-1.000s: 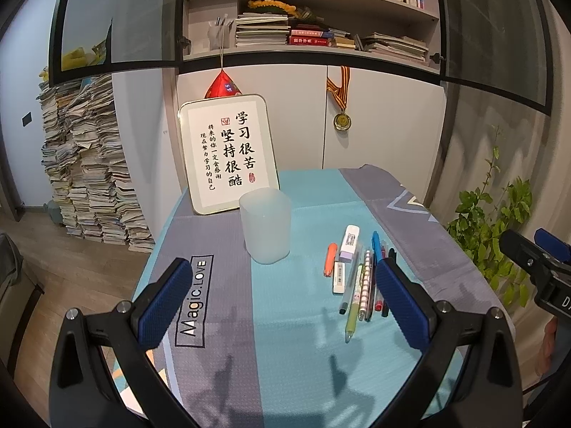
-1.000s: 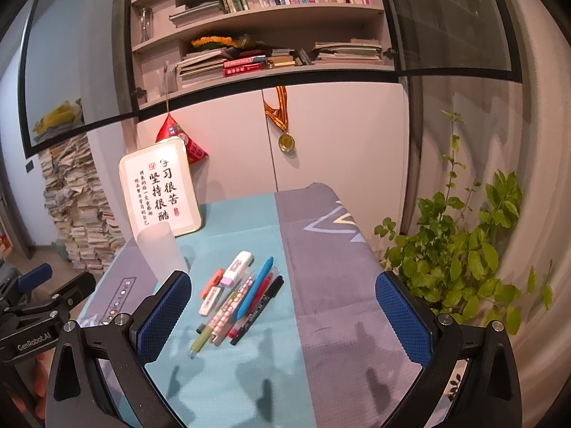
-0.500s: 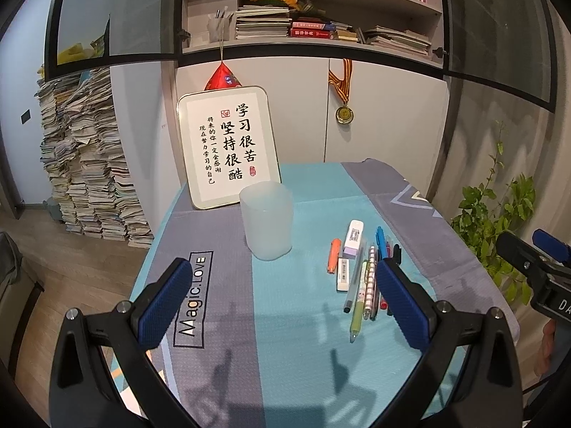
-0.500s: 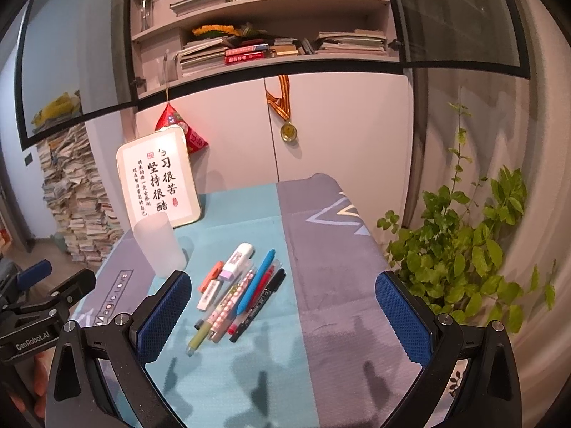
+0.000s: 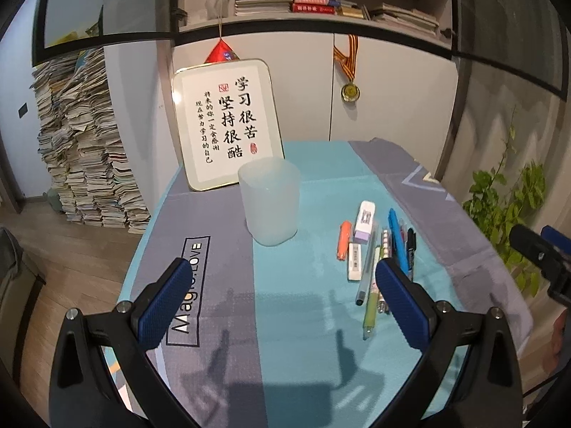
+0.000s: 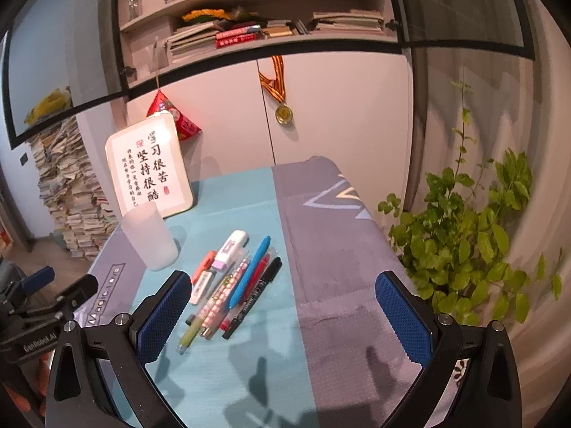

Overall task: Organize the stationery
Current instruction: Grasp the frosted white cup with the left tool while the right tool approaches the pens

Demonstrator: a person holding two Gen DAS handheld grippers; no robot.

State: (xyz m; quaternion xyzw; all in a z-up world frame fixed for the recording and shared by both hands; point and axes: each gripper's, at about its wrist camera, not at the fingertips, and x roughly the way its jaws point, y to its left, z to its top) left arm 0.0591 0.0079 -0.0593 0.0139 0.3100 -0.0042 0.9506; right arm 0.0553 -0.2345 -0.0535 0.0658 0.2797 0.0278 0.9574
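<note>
Your right claw (image 6: 285, 306) hangs wide apart and empty above the table (image 6: 339, 267); your left claw (image 5: 282, 303) is likewise apart and holds nothing. The pens (image 6: 246, 278) lie just left of the right claw's centre, long axes running lower left to upper right, so the right claw looks nearer. One cup (image 6: 150, 237) stands at middle left. I count about six pens, one eraser (image 6: 232, 246), one orange marker (image 6: 203, 265) and one small white stick (image 6: 200, 287).
</note>
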